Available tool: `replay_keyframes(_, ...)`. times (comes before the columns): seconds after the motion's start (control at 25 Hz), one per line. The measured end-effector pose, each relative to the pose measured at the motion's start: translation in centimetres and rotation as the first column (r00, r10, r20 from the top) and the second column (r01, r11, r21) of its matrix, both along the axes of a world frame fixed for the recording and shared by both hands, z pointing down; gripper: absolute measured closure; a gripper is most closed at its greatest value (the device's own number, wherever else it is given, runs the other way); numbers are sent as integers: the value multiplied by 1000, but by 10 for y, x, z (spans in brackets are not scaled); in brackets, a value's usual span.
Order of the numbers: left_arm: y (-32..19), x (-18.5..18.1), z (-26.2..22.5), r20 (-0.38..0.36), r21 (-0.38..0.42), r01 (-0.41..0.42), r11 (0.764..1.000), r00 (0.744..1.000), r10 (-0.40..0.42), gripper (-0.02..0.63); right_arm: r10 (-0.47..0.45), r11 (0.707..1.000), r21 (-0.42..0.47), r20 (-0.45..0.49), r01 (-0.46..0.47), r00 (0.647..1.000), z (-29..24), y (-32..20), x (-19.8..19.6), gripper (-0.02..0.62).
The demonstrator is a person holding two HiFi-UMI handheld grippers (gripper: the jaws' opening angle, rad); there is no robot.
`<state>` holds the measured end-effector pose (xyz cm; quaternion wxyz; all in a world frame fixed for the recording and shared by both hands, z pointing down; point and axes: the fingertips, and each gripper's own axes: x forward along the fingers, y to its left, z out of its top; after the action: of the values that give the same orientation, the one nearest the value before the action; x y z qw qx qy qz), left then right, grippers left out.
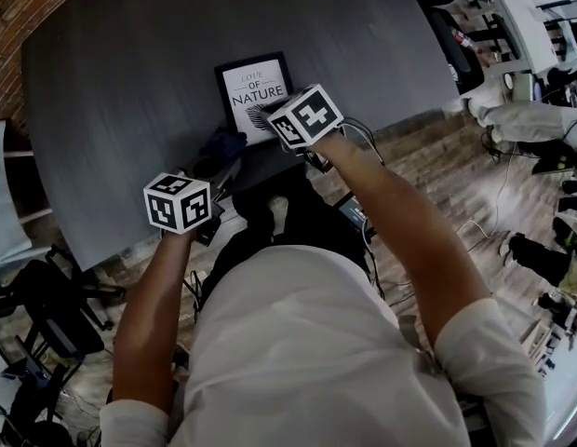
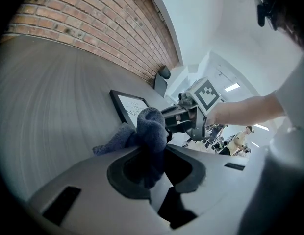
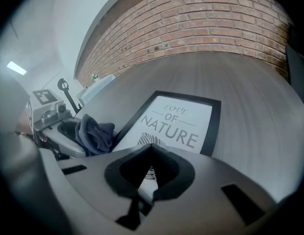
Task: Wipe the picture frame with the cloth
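The picture frame point(image 3: 177, 125), black-edged with a white print, lies flat on the dark counter point(image 1: 121, 73), its near end towards the person and a brick wall point(image 3: 201, 23) beyond the far side. The right claw point(image 3: 151, 169) is clenched with nothing between its jaws, and its tip points down at the frame's near edge; whether it presses on the frame I cannot tell. Just to the left, the left claw point(image 2: 151, 153) is grasping the cloth point(image 2: 151, 127), a bunched dark blue wad that sticks out past the jaws, with a loose flap trailing towards the counter. The cloth sits beside the frame's left edge, close to it but apparently not yet on the glass. The wipe looks about to begin. To do it well, I would bring the wad flat onto the print rather than its rim and sweep along the frame's length in overlapping passes, with light pressure. The hard jaw tips should stay off the glass. If the closed right claw rests on the near edge, it would stop the frame sliding. The trailing flap could snag the frame's corner.
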<state>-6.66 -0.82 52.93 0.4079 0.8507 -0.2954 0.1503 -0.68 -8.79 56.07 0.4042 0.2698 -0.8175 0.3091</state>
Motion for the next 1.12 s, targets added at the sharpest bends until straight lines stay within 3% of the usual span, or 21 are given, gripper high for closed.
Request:
replay_keyframes(0.72,26,8,-3,-30,-16,-52,999,998,51,531,8,1000,8,0,-8,1000,0,2,0,581)
replay_keyframes(0.96,53,28,0,-51,-33,-183,983,982,181,531,15,1000,10,10,-15,1000,0,1,-1,581)
replay_keyframes(1.12,53,25,-11,-112,-29,-132,991,985,128,531,2,1000,12,19,-2,1000,-4,5,0,578)
